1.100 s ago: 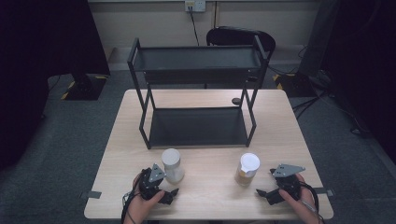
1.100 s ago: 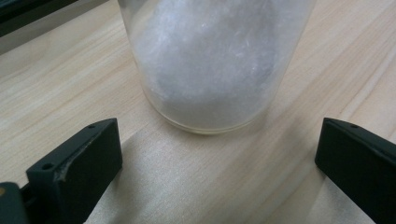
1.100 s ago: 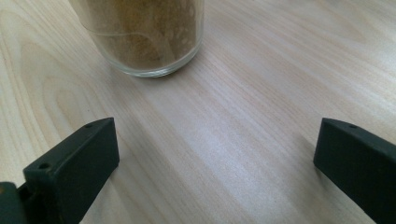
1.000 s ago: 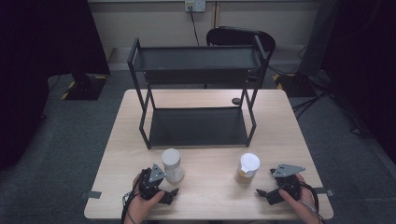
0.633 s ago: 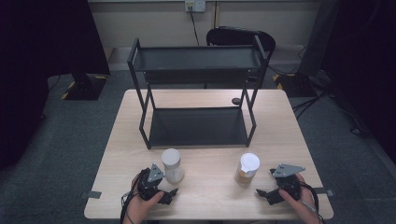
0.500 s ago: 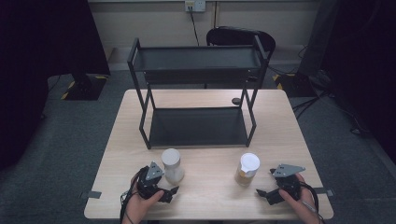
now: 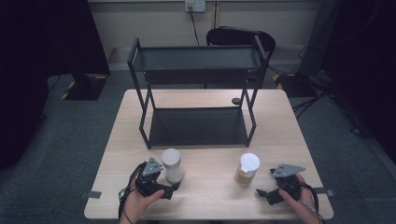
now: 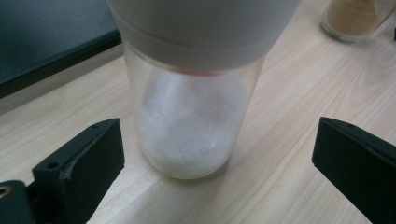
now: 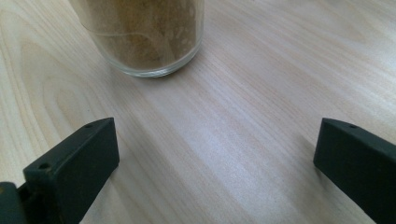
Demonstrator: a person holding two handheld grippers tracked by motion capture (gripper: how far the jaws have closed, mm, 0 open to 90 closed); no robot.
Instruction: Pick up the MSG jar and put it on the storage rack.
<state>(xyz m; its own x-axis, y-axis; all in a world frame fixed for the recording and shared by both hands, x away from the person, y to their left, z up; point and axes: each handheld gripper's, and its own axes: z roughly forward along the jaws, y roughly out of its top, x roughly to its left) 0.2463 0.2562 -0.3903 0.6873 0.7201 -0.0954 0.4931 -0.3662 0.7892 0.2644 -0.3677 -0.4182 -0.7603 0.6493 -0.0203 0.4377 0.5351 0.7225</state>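
Left hand-held gripper (image 8: 215,158) stands wide open with the jar of white powder (image 8: 191,121) between its jaws, untouched. Right hand-held gripper (image 9: 215,158), also spread open, sits just right of the jar of tan powder (image 9: 144,32), which stands left of its centreline. Both jars rest on the desk (image 7: 280,140), near side, before the black two-tier rack (image 7: 198,93). Closing off-centre (glass is slick) could tip a jar.
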